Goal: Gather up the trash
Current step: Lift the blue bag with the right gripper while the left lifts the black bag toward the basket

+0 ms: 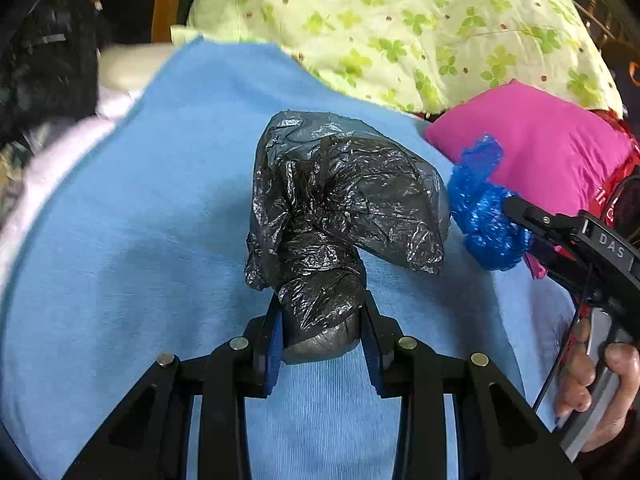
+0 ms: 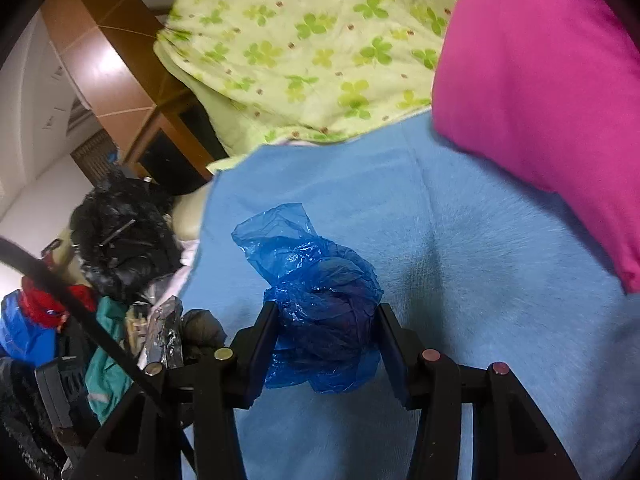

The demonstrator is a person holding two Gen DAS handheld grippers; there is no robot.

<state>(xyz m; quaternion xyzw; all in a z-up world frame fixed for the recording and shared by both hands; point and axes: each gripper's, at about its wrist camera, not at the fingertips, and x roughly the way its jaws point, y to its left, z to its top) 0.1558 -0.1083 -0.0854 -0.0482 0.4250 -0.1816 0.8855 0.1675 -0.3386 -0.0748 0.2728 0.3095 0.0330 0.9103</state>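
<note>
My left gripper [image 1: 320, 312] is shut on a crumpled black plastic bag [image 1: 344, 200], whose bulk spreads forward over the blue blanket [image 1: 152, 240]. My right gripper [image 2: 326, 312] is shut on a crumpled blue plastic bag [image 2: 316, 288] and holds it over the same blanket [image 2: 460, 260]. In the left wrist view the right gripper [image 1: 516, 220] comes in from the right with the blue bag [image 1: 480, 216] just beside the black bag.
A green clover-print quilt [image 1: 400, 28] lies at the back and a magenta pillow [image 1: 540, 144] at the right. A pile of dark clothes and jackets [image 2: 120, 240] sits off the blanket's left edge, with wooden furniture [image 2: 112, 72] behind.
</note>
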